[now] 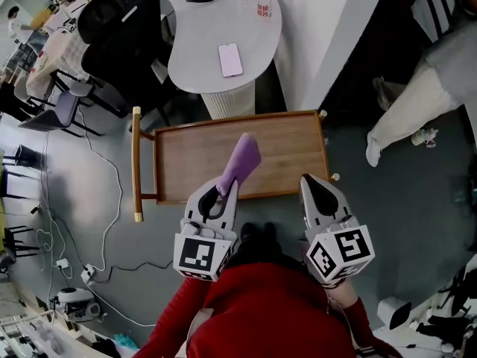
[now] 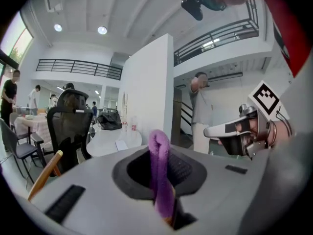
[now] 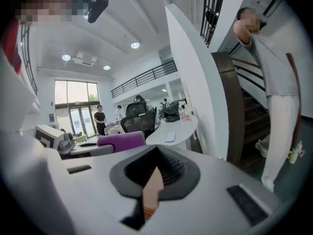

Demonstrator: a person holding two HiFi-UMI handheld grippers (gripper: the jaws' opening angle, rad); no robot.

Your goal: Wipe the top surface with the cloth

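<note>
— Two things first: what's the biggest piece under you, and where does it sit?

— I'm looking down on the rectangular wooden worktop with a raised rim (image 1: 291,144). It lies crosswise just ahead of both tools. Beyond its far edge stands the round white table (image 1: 201,58), near the wood but apart from it.

— And the tools?

— My left gripper (image 1: 226,190) reaches over the near edge of the wood, left of centre. My right gripper (image 1: 313,181) hovers at the same edge, toward the right end, well apart from the other.

— Fingers?

— On the left they're clamped on the soft purple cloth (image 1: 243,161); the left gripper view shows it folded and standing up between them. On the right they're drawn narrow, all but together, and they carry nothing.

— Where exactly is the cloth?

— It sticks out forward from the left fingers, over the middle of the worktop. Whether its free end touches the wood, I can't tell.

— Anything smaller?

— A flat pink phone (image 1: 230,59) lies on the white table, and a clear bottle with a red label (image 1: 264,1) stands near that table's far edge.
</note>
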